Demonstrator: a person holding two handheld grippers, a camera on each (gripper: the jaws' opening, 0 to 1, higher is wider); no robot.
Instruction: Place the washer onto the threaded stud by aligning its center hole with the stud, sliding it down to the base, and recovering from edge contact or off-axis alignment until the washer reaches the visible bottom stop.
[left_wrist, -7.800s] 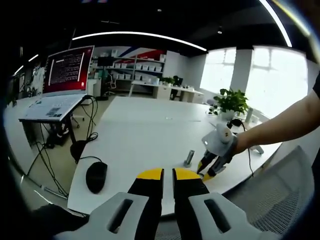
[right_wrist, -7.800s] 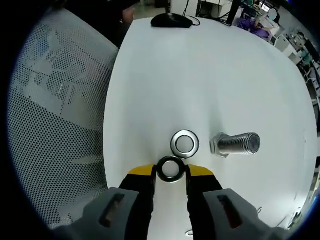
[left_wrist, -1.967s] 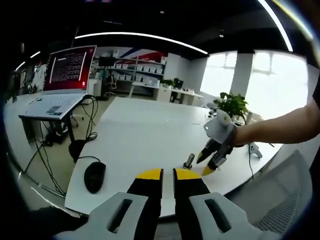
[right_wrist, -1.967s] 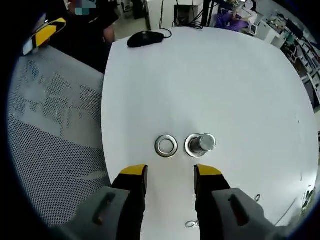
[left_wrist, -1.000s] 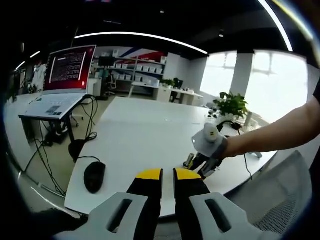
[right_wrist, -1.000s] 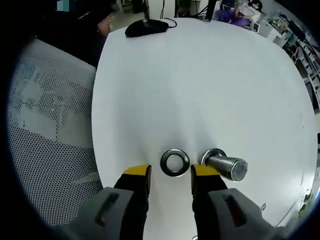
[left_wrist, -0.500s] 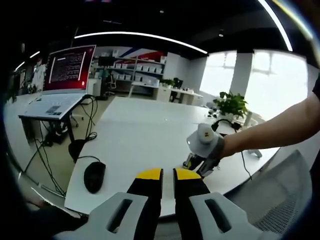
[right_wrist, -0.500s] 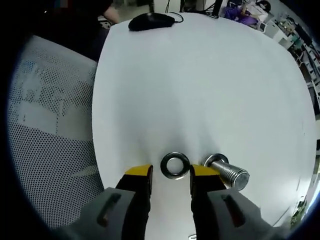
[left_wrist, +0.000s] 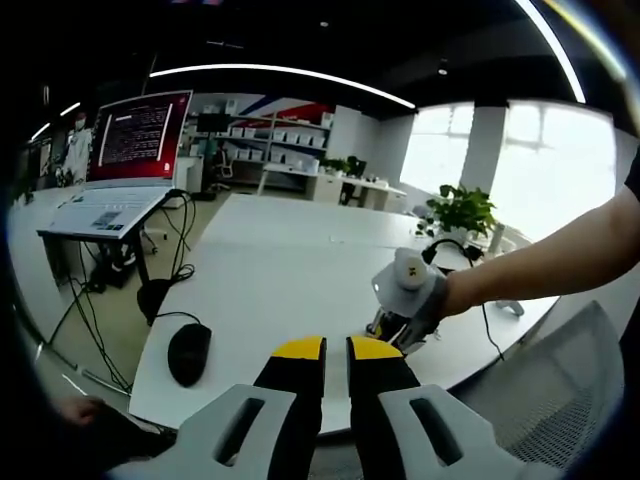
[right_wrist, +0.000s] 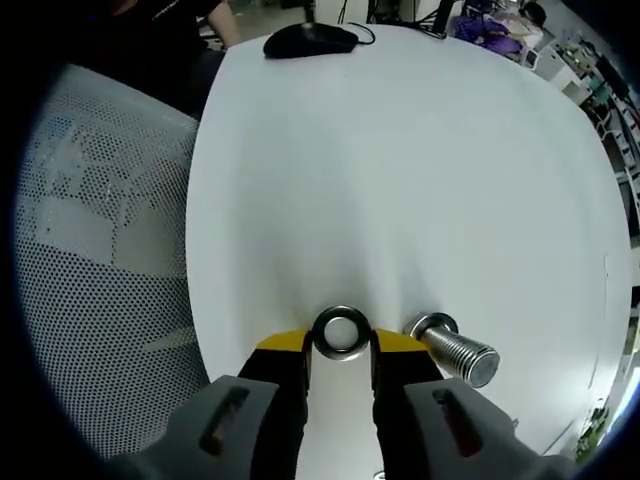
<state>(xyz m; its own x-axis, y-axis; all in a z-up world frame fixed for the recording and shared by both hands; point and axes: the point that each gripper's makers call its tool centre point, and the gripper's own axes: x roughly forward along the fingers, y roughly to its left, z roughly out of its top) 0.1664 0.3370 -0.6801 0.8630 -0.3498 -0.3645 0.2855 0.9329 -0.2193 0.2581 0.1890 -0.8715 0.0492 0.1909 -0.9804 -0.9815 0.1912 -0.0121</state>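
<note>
Now right gripper (right_wrist: 339, 345) pinches washer (right_wrist: 340, 333) on the counter (right_wrist: 400, 170) just beside the stud (right_wrist: 450, 352); lifting and threading remain. Left gripper (left_wrist: 336, 349) closed, empty.

Right tool (right_wrist: 341, 347) jaws closed on washer (right_wrist: 341, 334), left tool (left_wrist: 335, 349) jaws together

Both grippers have grey bodies and black, yellow-tipped fingers (right_wrist: 288, 345).
</note>
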